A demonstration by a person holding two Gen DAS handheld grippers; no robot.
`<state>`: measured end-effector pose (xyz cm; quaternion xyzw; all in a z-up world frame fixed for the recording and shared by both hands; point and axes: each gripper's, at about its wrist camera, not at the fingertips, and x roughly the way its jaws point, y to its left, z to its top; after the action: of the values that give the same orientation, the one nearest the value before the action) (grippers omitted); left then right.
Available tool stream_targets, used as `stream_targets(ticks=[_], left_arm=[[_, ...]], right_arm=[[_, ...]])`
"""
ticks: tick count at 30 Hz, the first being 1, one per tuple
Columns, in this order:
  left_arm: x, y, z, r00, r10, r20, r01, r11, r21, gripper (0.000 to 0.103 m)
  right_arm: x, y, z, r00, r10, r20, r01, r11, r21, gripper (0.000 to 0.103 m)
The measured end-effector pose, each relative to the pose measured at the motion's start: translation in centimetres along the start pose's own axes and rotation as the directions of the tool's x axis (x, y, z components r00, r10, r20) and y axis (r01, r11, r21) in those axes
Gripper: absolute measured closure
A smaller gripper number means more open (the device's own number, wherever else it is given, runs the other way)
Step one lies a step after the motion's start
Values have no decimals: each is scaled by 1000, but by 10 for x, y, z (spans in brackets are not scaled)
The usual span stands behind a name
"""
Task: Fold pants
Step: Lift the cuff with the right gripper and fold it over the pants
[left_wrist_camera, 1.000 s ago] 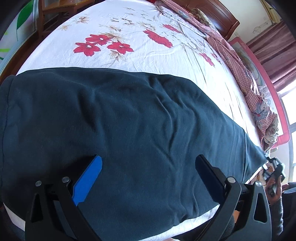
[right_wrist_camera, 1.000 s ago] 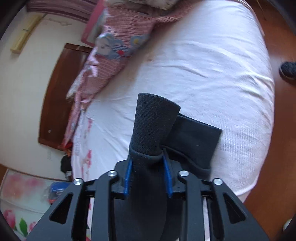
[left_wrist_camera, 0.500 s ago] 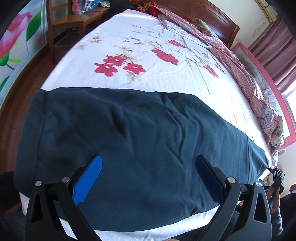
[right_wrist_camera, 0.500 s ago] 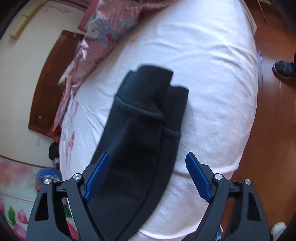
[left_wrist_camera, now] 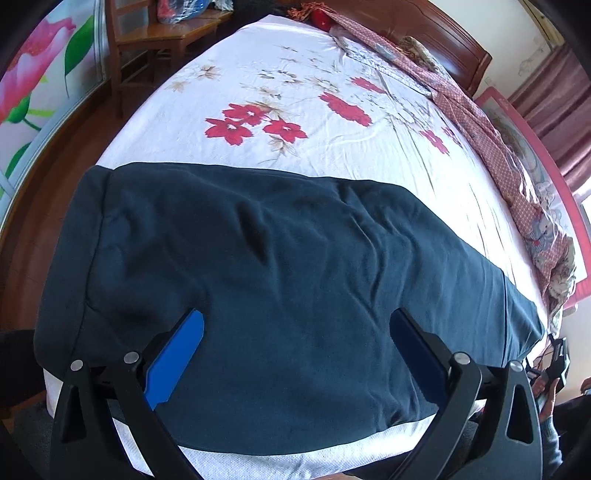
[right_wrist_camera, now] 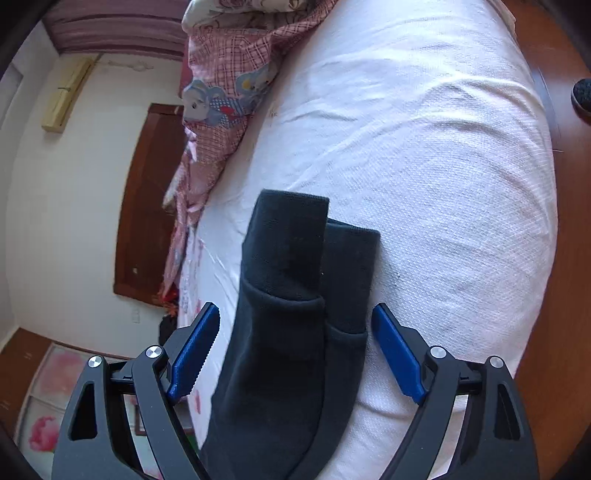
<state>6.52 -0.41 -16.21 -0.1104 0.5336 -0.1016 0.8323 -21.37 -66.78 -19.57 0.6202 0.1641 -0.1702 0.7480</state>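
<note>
Dark navy pants (left_wrist_camera: 280, 280) lie flat across the near edge of the bed, waistband at the left, legs stacked and running to the right. My left gripper (left_wrist_camera: 295, 325) is open and empty, hovering over the upper part of the pants. In the right wrist view the two ribbed leg cuffs (right_wrist_camera: 299, 251) lie one on the other on the white sheet. My right gripper (right_wrist_camera: 295, 321) is open with its blue fingers either side of the cuffs, not holding them.
The bed (left_wrist_camera: 332, 147) has a white sheet with red flowers. A pink checked quilt (left_wrist_camera: 517, 177) lies along the far right side, also in the right wrist view (right_wrist_camera: 236, 85). A wooden chair (left_wrist_camera: 162, 33) stands at the back left. Wooden floor (right_wrist_camera: 569, 184) lies past the bed edge.
My right gripper let go of the leg cuffs and opened; the cuffs now lie on the sheet. My left gripper drew back from the pants, still open.
</note>
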Motion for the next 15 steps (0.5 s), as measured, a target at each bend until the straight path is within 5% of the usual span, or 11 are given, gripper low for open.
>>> stream_targets(ticks=[10, 11, 12, 13, 15], left_arm=[[11, 9, -8, 998, 44, -37, -45, 998, -39, 2], [12, 9, -8, 998, 44, -38, -46, 998, -42, 2], [12, 9, -8, 998, 45, -38, -47, 998, -43, 2], [12, 9, -8, 998, 46, -38, -47, 998, -41, 2], [12, 9, -9, 998, 48, -38, -50, 998, -41, 2]], right_arm=[[17, 9, 4, 998, -38, -49, 32, 993, -110, 18], [19, 14, 4, 995, -84, -61, 73, 984, -161, 23], [18, 16, 2, 987, -151, -60, 137, 970, -201, 42], [17, 15, 3, 982, -178, -58, 162, 964, -213, 51], [11, 4, 4, 989, -131, -74, 118, 980, -161, 76]])
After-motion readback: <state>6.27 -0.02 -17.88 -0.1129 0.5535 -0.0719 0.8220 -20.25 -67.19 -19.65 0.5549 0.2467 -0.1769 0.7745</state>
